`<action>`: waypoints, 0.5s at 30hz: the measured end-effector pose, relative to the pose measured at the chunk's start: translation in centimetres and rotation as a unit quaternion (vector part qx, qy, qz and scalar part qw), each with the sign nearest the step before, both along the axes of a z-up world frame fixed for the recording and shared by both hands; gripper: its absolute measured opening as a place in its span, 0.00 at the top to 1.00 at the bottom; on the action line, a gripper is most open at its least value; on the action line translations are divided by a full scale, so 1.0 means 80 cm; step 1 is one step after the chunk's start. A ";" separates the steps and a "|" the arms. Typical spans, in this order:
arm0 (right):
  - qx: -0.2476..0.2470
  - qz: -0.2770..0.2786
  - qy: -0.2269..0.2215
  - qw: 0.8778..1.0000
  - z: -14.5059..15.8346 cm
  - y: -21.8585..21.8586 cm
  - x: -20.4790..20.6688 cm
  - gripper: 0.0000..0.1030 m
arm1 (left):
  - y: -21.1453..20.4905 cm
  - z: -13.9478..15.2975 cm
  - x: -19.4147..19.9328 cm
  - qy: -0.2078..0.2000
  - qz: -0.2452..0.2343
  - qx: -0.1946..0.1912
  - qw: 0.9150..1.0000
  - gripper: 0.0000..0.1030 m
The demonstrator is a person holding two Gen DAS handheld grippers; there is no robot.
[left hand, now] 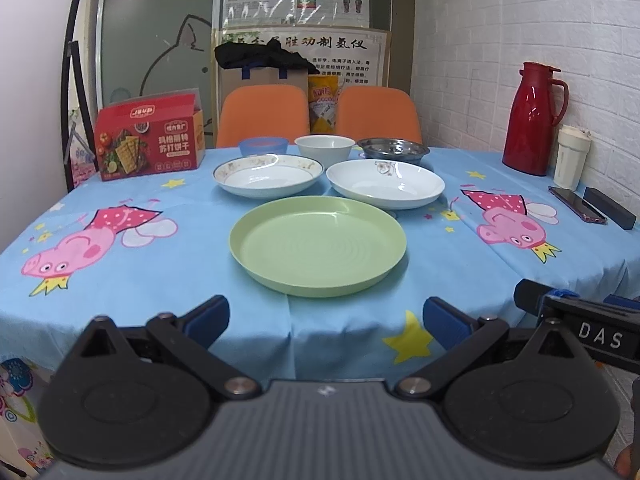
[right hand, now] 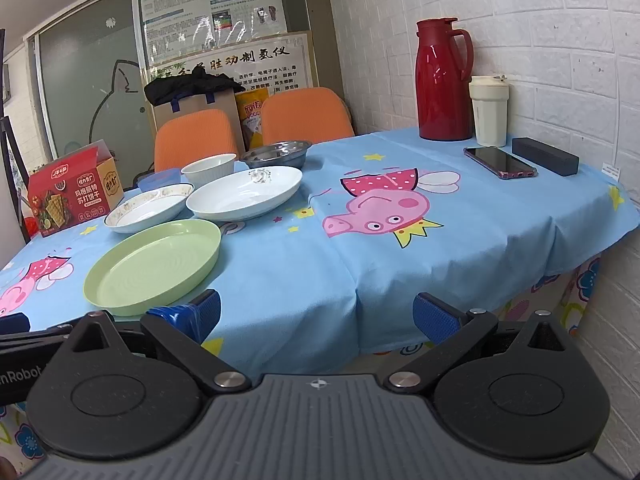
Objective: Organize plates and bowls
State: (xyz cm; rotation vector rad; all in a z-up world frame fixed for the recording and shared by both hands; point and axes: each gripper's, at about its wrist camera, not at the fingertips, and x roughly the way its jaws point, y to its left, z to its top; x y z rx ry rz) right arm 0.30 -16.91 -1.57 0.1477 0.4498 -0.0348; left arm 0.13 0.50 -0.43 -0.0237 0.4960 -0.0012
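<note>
A green plate (left hand: 318, 244) lies nearest on the blue tablecloth; it also shows in the right wrist view (right hand: 154, 266). Behind it lie a floral-rimmed white plate (left hand: 268, 176) (right hand: 150, 208) and a plain white plate (left hand: 386, 189) (right hand: 244, 194). Farther back stand a blue bowl (left hand: 263, 146), a white bowl (left hand: 325, 149) (right hand: 209, 169) and a steel bowl (left hand: 393, 149) (right hand: 277, 153). My left gripper (left hand: 326, 320) is open and empty before the table's front edge. My right gripper (right hand: 316, 314) is open and empty, to the right of the green plate.
A red cracker box (left hand: 149, 138) stands at the back left. A red thermos (right hand: 443, 80), a cream cup (right hand: 489, 112), a phone (right hand: 500, 163) and a black case (right hand: 546, 156) sit at the right by the brick wall. Two orange chairs (left hand: 260, 116) stand behind the table.
</note>
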 end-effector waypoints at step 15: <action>0.001 0.000 0.001 1.000 -0.001 -0.001 0.000 0.12 | -0.001 -0.001 0.000 0.003 0.001 -0.003 1.000 0.00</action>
